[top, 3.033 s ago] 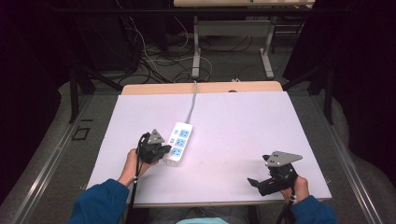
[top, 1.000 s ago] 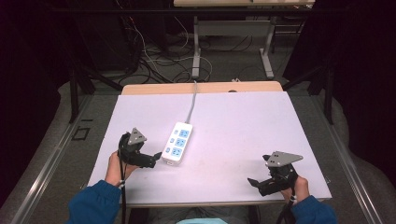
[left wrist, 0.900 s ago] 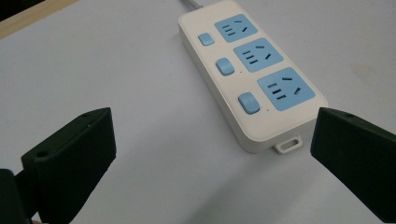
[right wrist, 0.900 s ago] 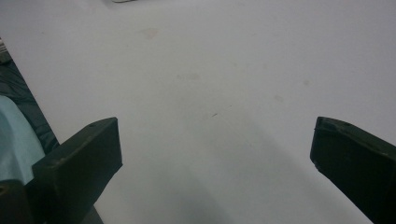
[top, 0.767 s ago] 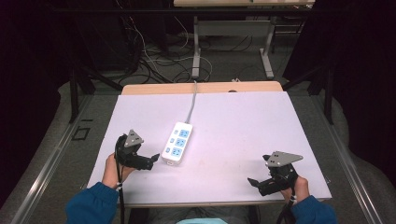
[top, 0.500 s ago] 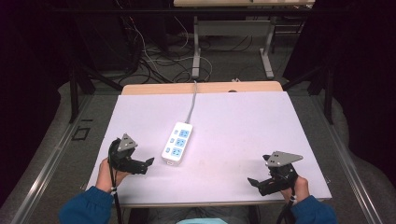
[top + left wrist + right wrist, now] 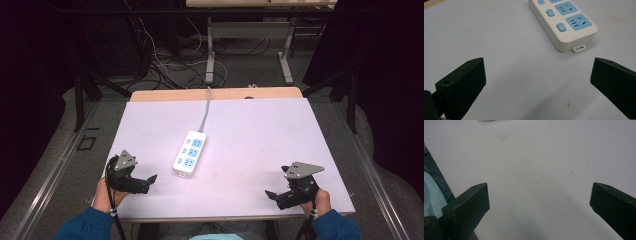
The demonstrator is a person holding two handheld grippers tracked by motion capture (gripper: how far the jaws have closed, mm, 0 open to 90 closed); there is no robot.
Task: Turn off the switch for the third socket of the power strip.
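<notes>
While both grippers rest released and empty, keep the left gripper (image 7: 150, 178) low, aligned toward the white blue-socketed power strip (image 7: 190, 153) on the pale tabletop (image 7: 260, 135), the right gripper (image 7: 270, 194) idle.

Power strip (image 7: 190, 152) is lying on the table (image 7: 260, 130), a bit left of ctr, cord (image 7: 205, 107) running to the far edge. Left gripper (image 7: 149, 179) is sitting nr the near-left corner, apart from the strip. Right gripper (image 7: 271, 194) is sitting nr the near-right corner, well apart.
</notes>
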